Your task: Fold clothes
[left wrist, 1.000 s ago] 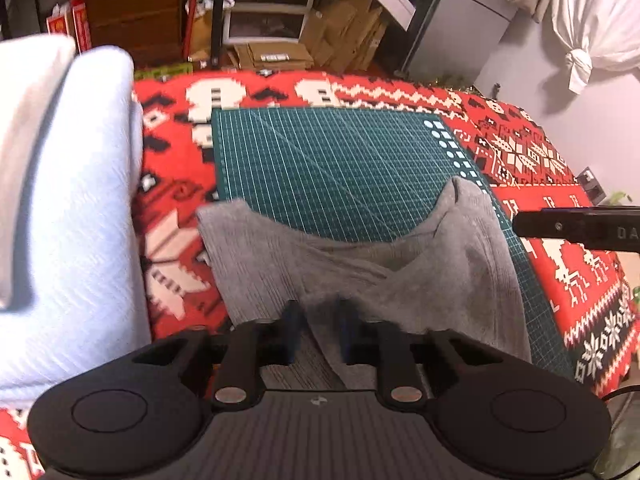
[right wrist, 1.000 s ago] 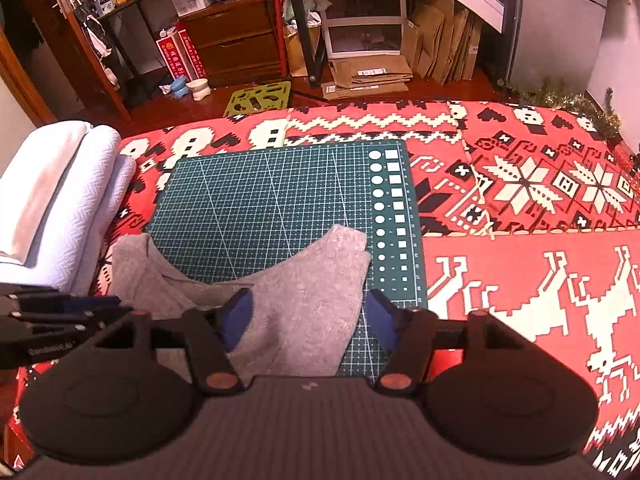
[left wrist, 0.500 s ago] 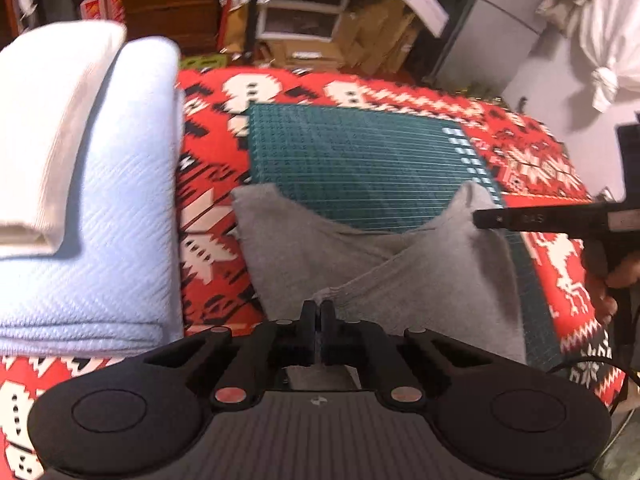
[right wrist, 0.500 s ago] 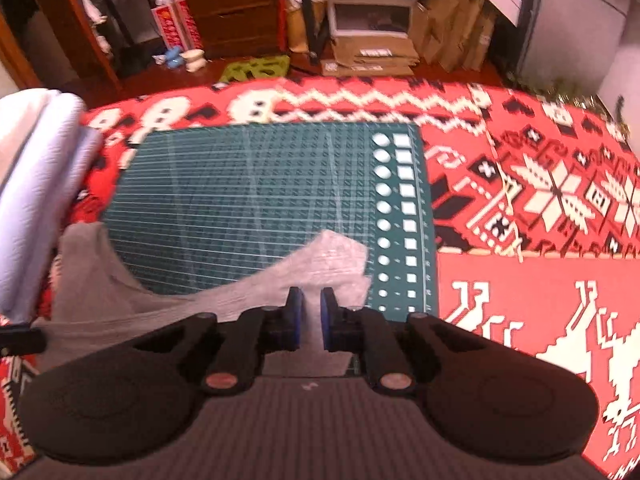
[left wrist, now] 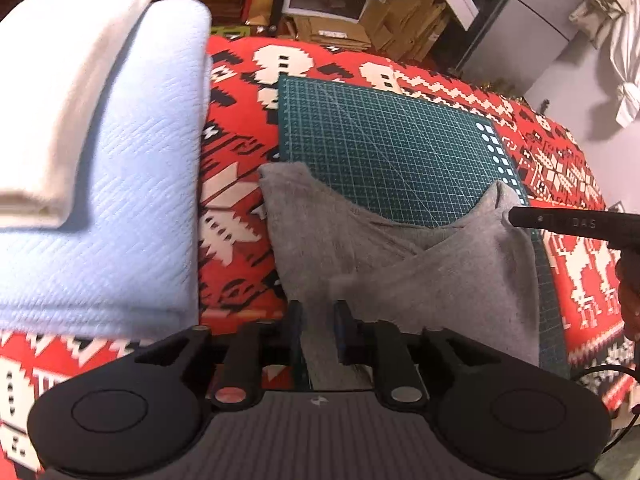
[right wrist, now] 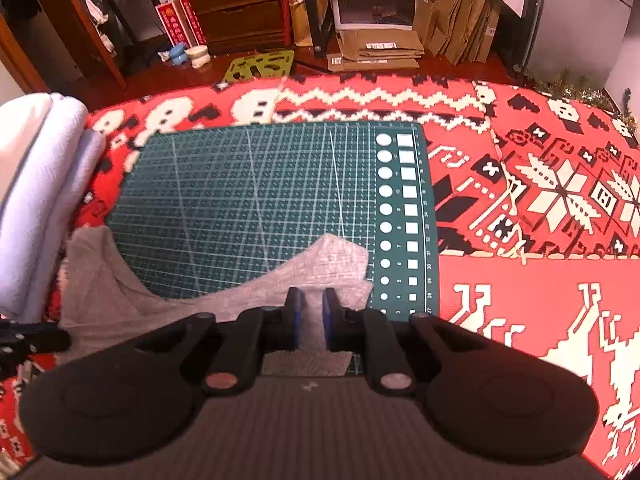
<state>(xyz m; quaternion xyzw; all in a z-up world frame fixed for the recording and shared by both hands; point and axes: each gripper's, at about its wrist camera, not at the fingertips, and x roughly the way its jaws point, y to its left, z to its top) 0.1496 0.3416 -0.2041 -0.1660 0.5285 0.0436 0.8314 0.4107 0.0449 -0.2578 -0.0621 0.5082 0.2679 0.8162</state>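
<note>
Left-wrist view first, read from nine o'clock across to three. At nine to eleven o'clock sits a pale blue folded woven blanket [left wrist: 120, 200] with a folded white towel [left wrist: 56, 92] on top of it. Both rest on the red, white and black patterned knit cover [left wrist: 236, 208] that spreads over the bench. In the middle lies a dark green gridded cutting mat [left wrist: 392, 152], and the crumpled grey knit garment [left wrist: 400, 272] lies across its near edge, one corner spilling off the mat onto the red cover toward nine o'clock. At six o'clock the left gripper [left wrist: 318, 320] has its jaws a narrow way apart and opening, with a fold of the grey cloth running between them; the pads do not look pressed on it. At three o'clock the black bar of the other gripper reaches in over the garment's raised right corner.

Right-wrist view, from nine o'clock: the same blanket [right wrist: 44, 208] at the edge, the mat [right wrist: 260, 208] at centre, and the garment [right wrist: 120, 292] along its near edge from eight to six o'clock. The right gripper [right wrist: 311, 312] at six o'clock holds its jaws slightly apart and opening, with the garment's right-hand flap between them. Whether they pinch it I cannot tell.
</note>
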